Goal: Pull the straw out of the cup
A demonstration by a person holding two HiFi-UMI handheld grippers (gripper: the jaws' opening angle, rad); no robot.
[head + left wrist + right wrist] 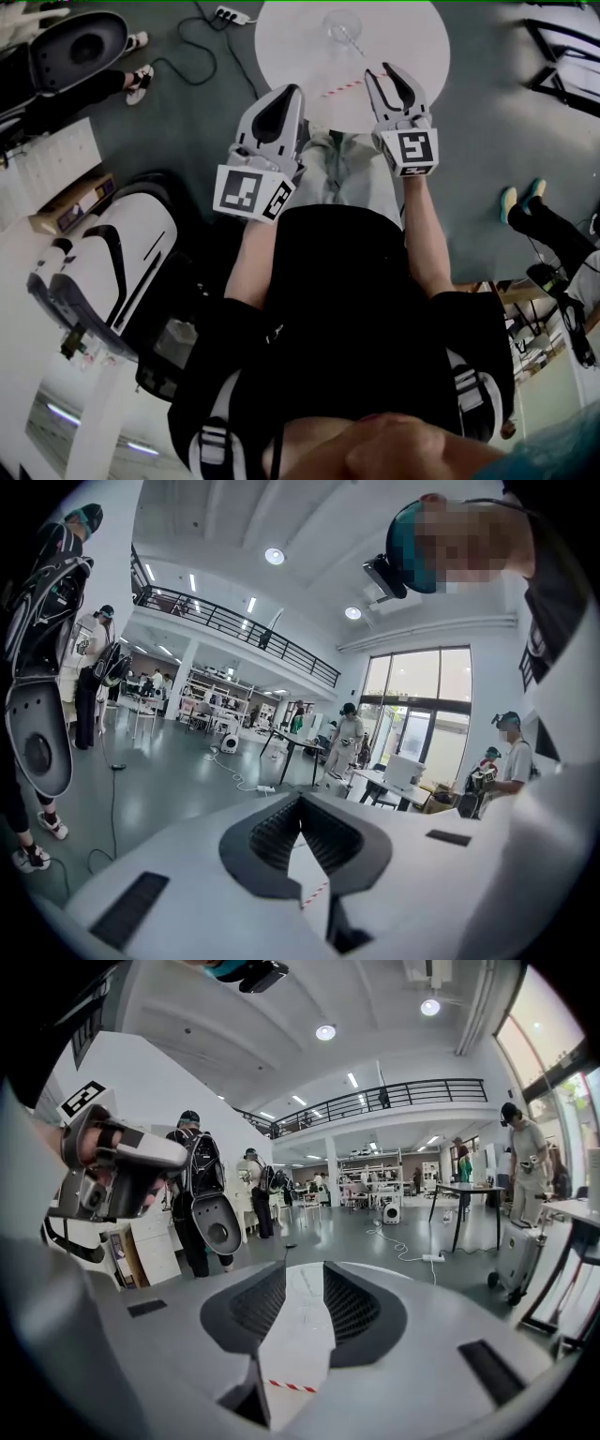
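Note:
A red-and-white striped straw (345, 88) lies flat on the round white table (412, 37), outside the clear cup (342, 23) that stands farther back. My right gripper (382, 71) hangs open just right of the straw, with nothing between its fingers. In the right gripper view the jaws (303, 1274) stand apart and the straw (292, 1387) lies on the tabletop below them, near their base. My left gripper (292, 90) is at the table's near edge, left of the straw, jaw tips together and empty. In the left gripper view (300, 799) the straw (314, 894) shows through the gap under the tips.
A power strip (230, 14) and black cable lie on the grey floor left of the table. White and black equipment (103, 253) stands at the left. Another person's shoes (520, 199) are on the floor at the right. Several people and desks fill the hall beyond.

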